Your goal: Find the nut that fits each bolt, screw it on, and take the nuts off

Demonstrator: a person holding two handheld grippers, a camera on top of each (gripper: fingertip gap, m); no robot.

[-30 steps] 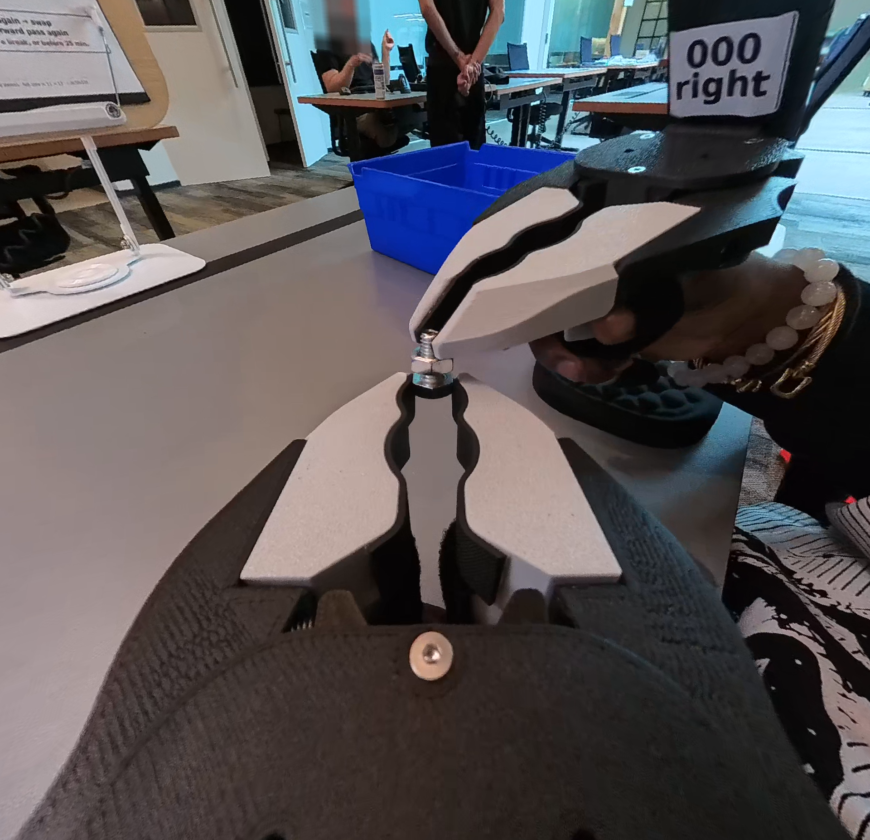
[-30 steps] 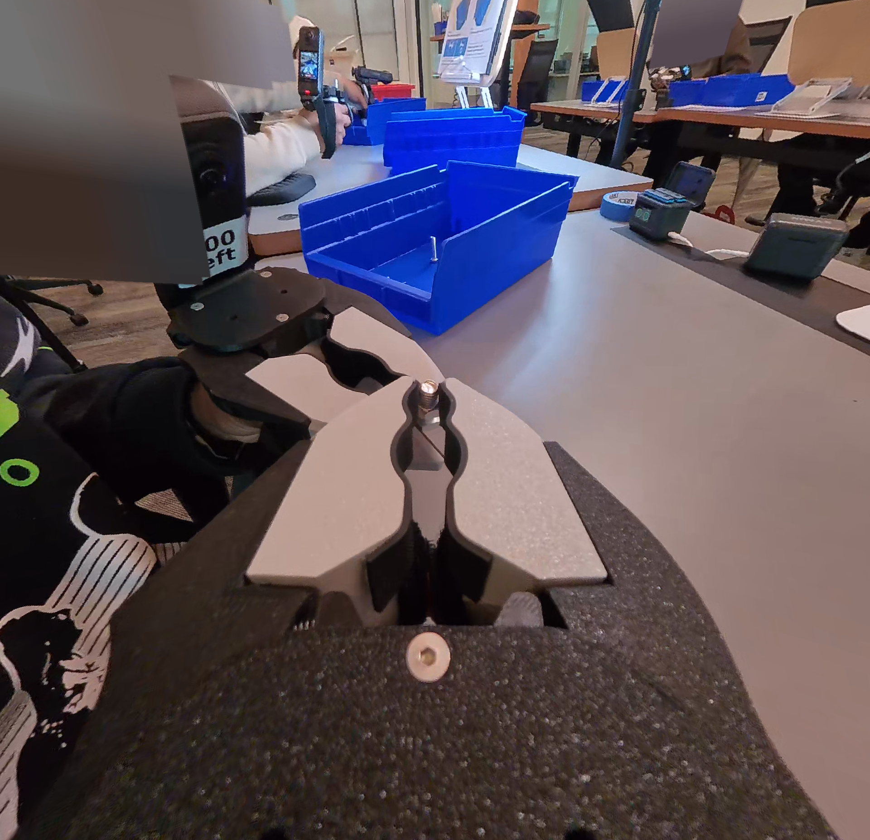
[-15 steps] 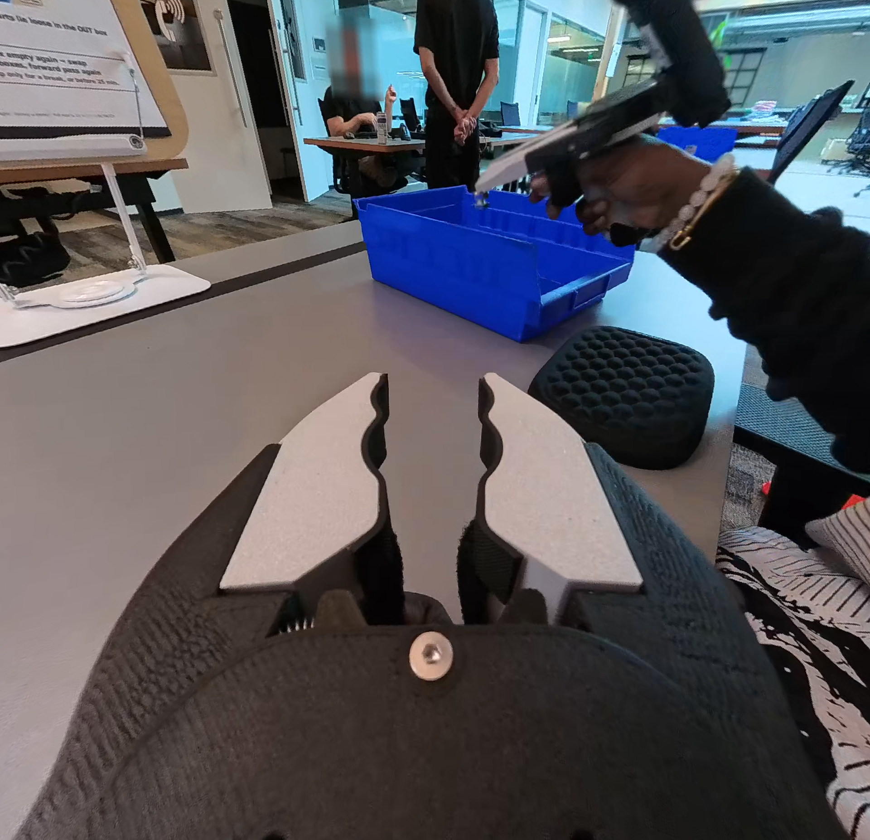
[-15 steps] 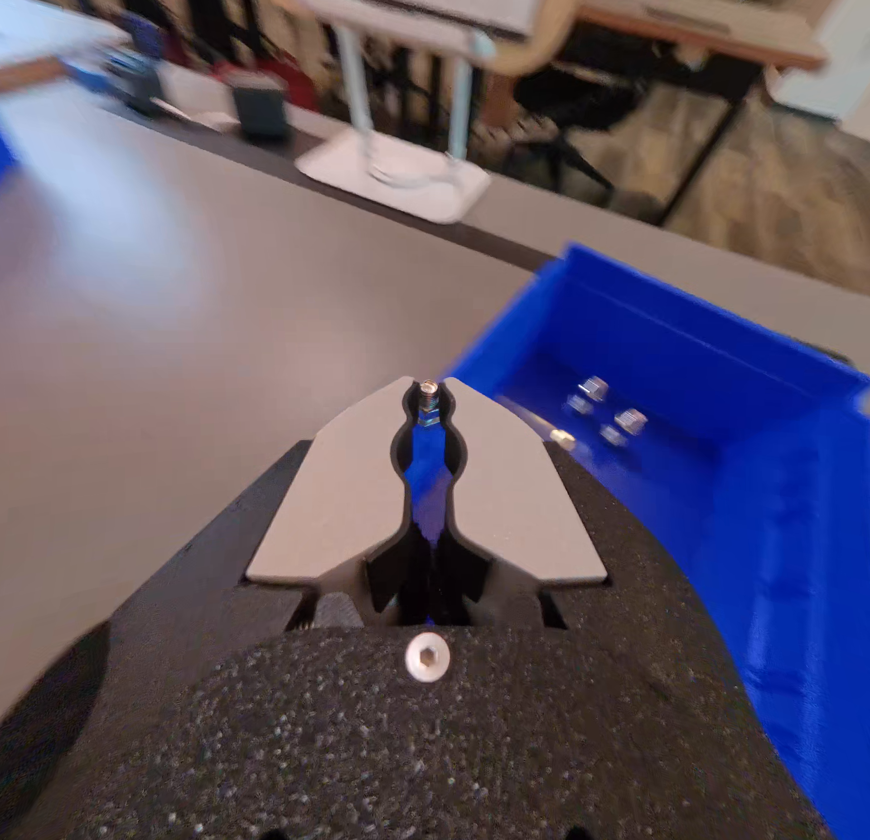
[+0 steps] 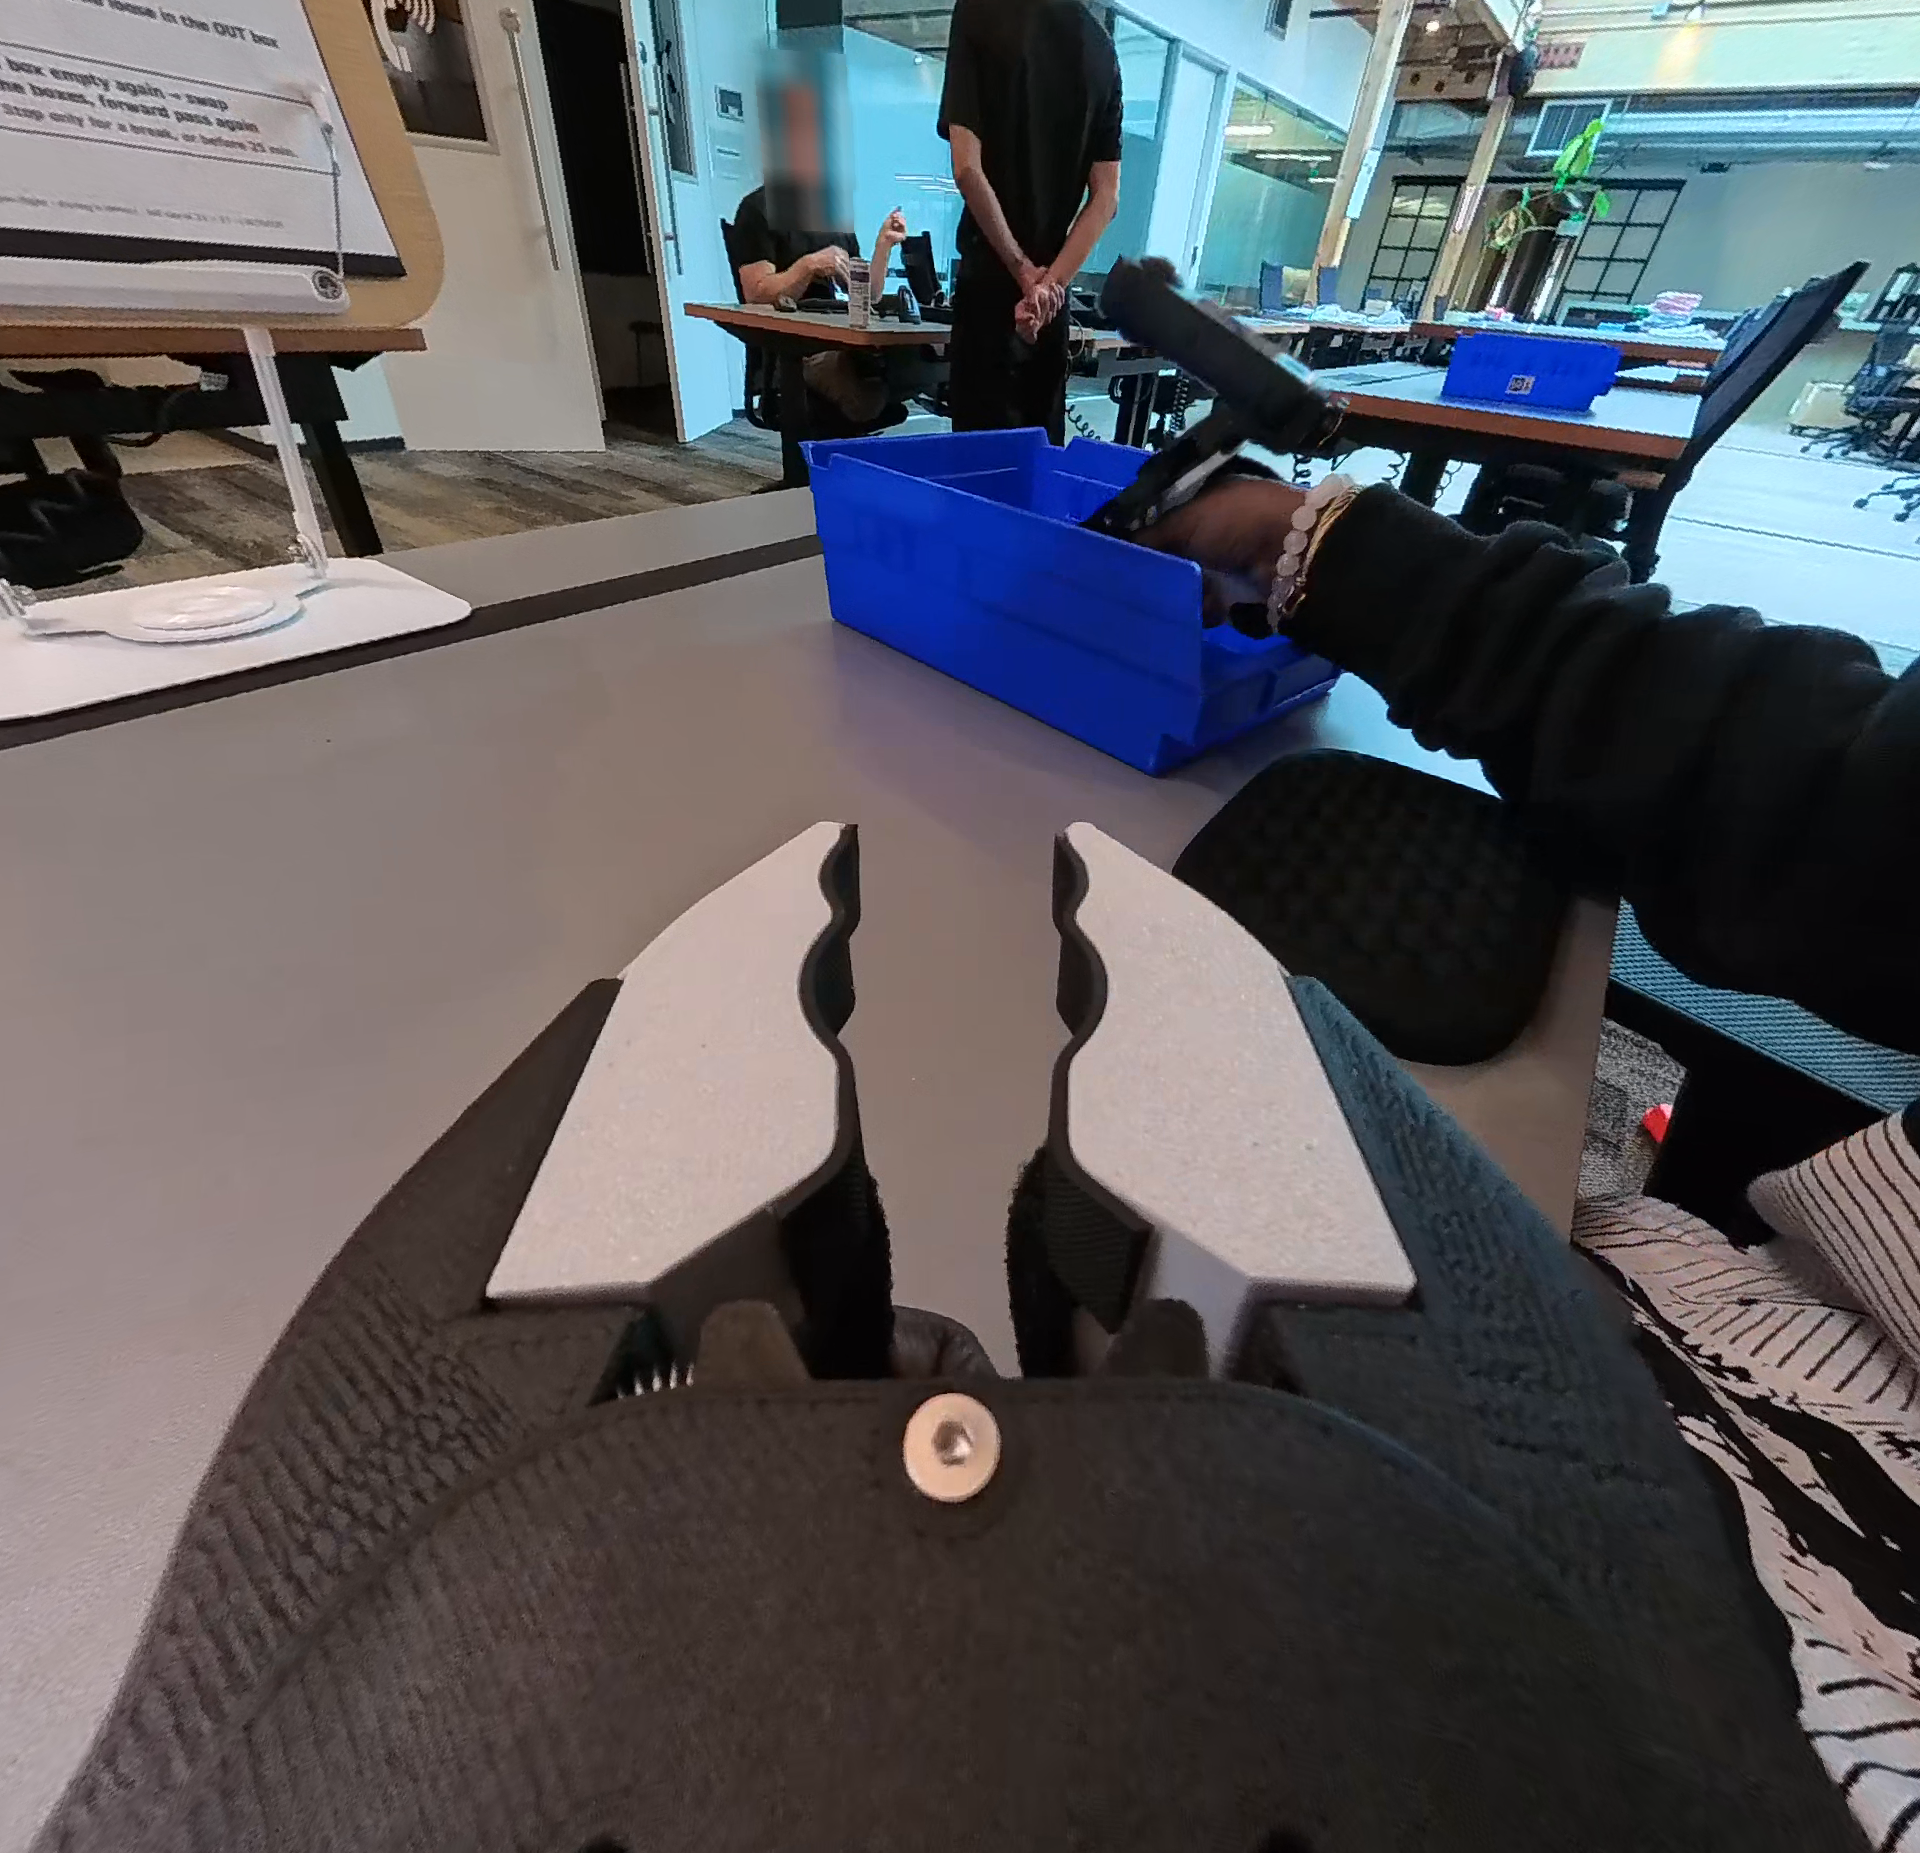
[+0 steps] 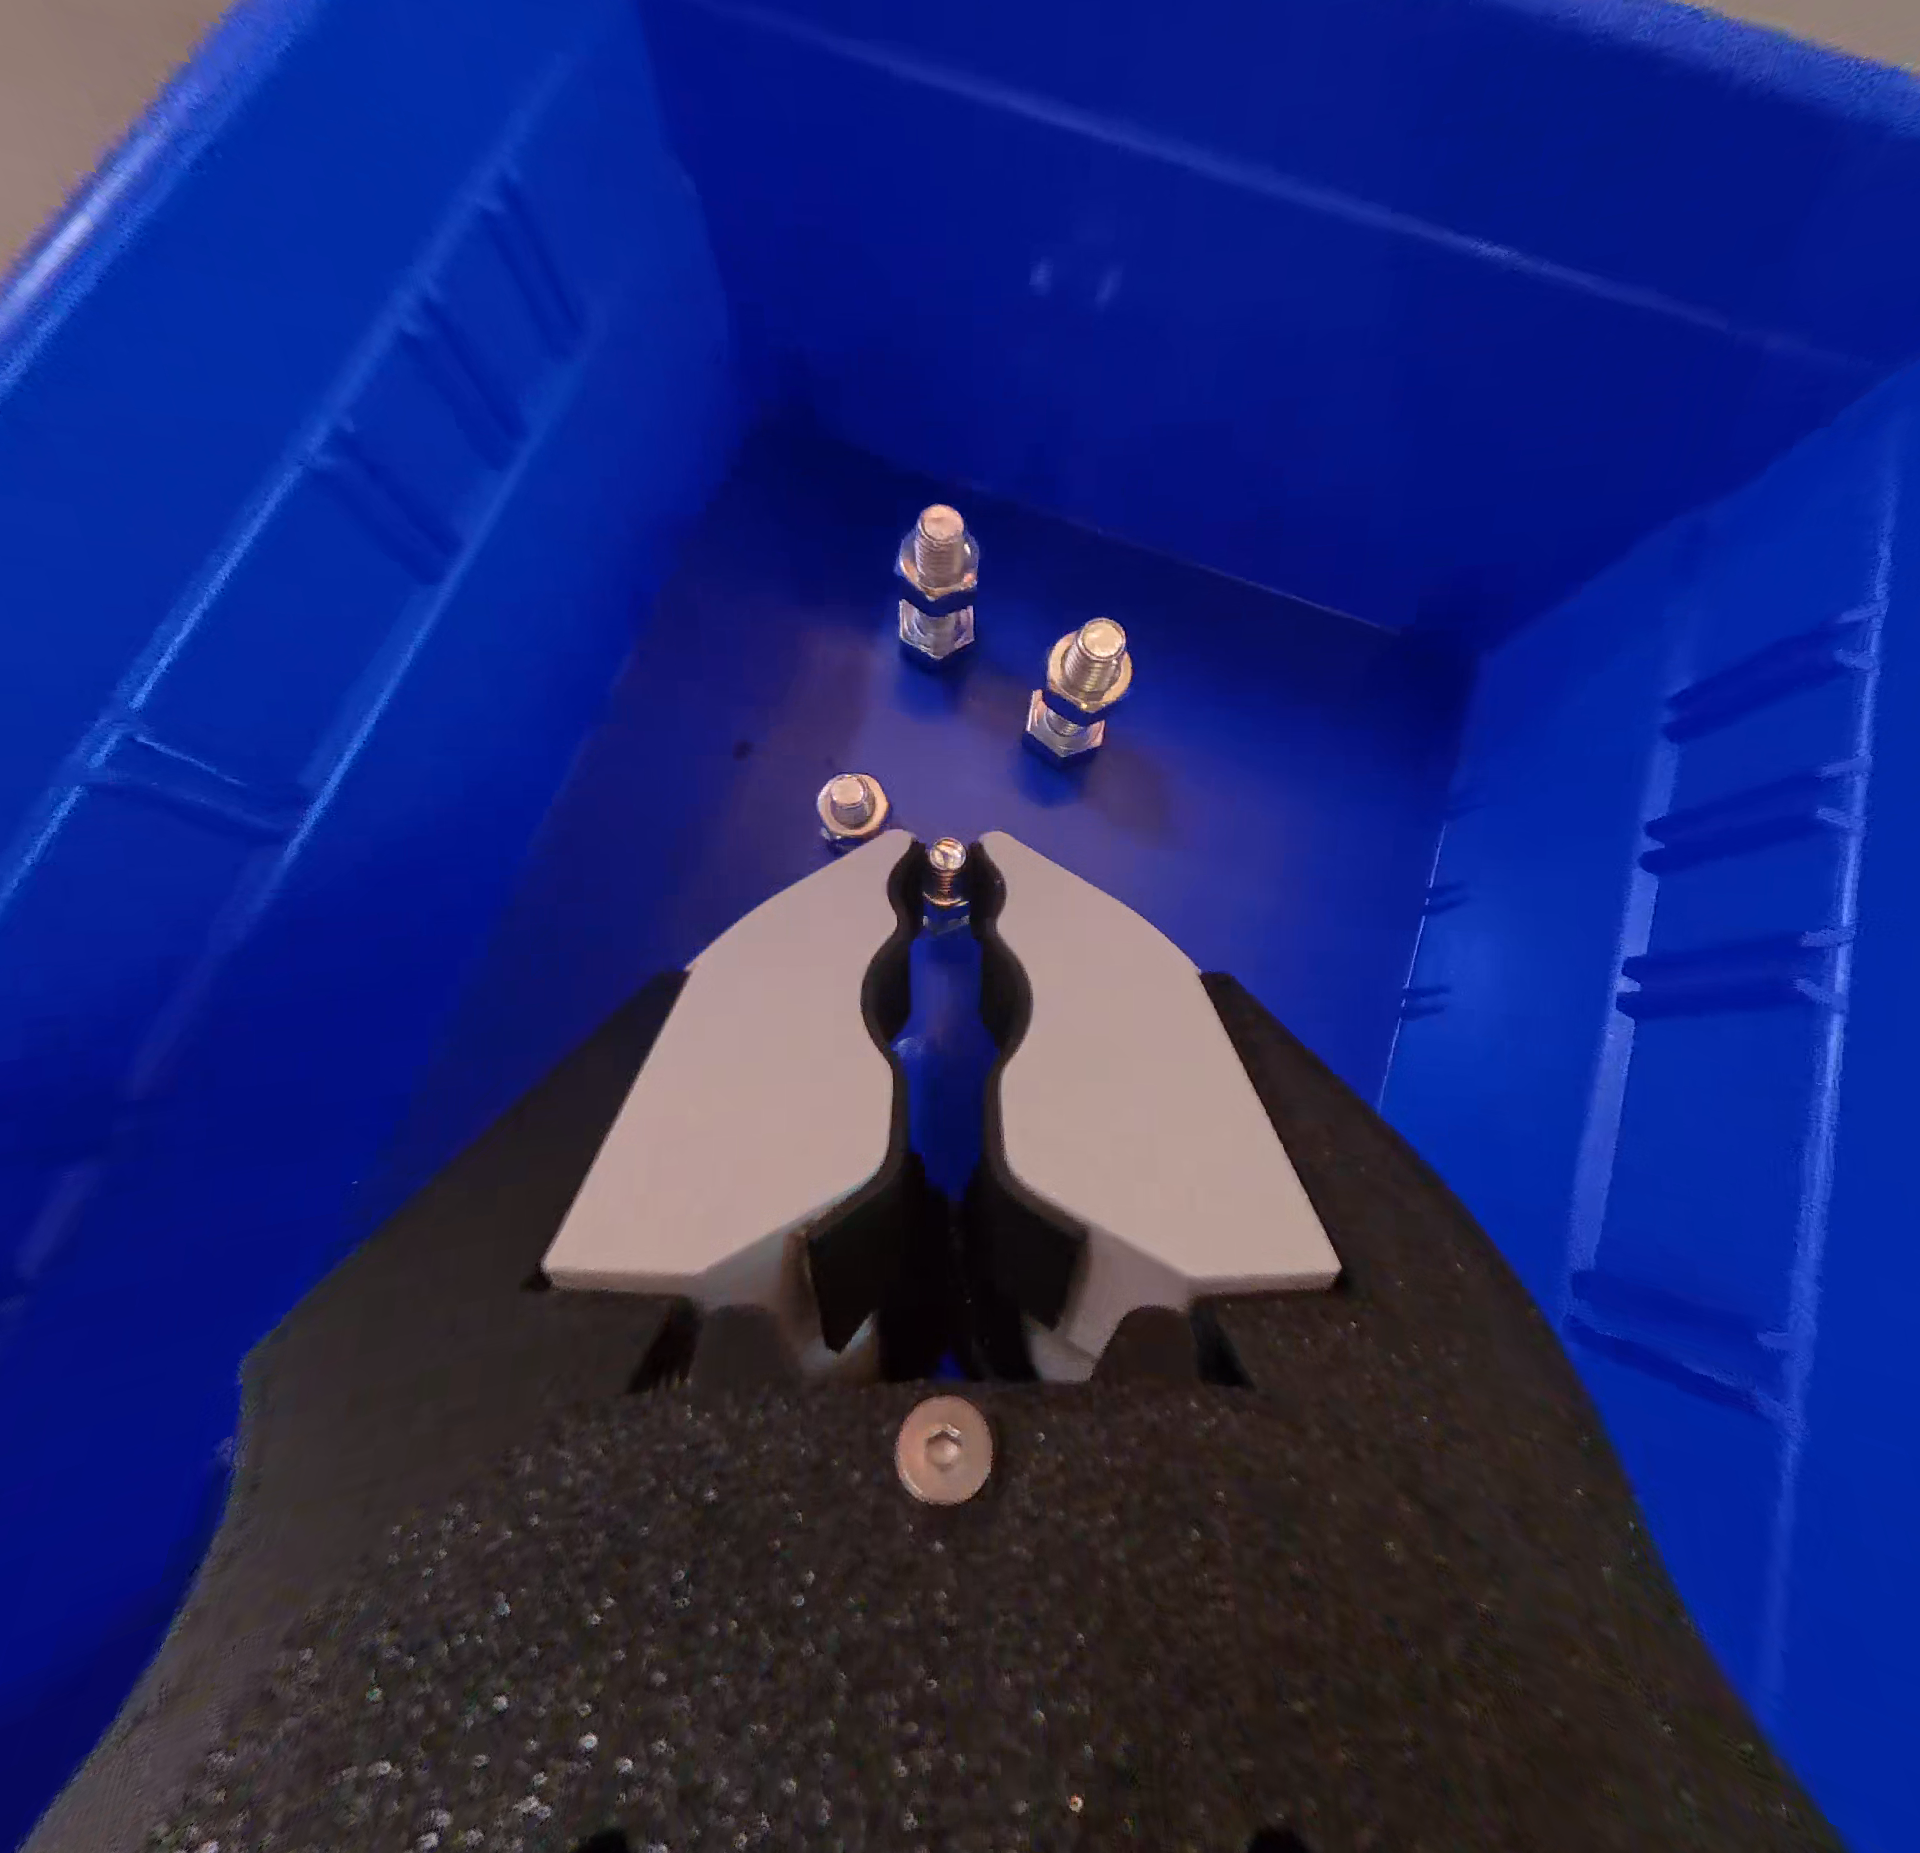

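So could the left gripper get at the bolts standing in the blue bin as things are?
Probably not straight away: the left gripper sits open short of the blue bin, whose near wall faces it, and the right gripper already occupies the bin above the bolts.

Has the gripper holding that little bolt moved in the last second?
Yes. The right gripper, shut on the small bolt, has swung away from the left gripper and down into the blue bin.

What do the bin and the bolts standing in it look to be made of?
Bin: glossy blue moulded plastic, judging by its ribbed walls and soft sheen. Standing bolts with nuts: bright silvery metal, likely plated steel, given their mirror-like glints and cut threads.
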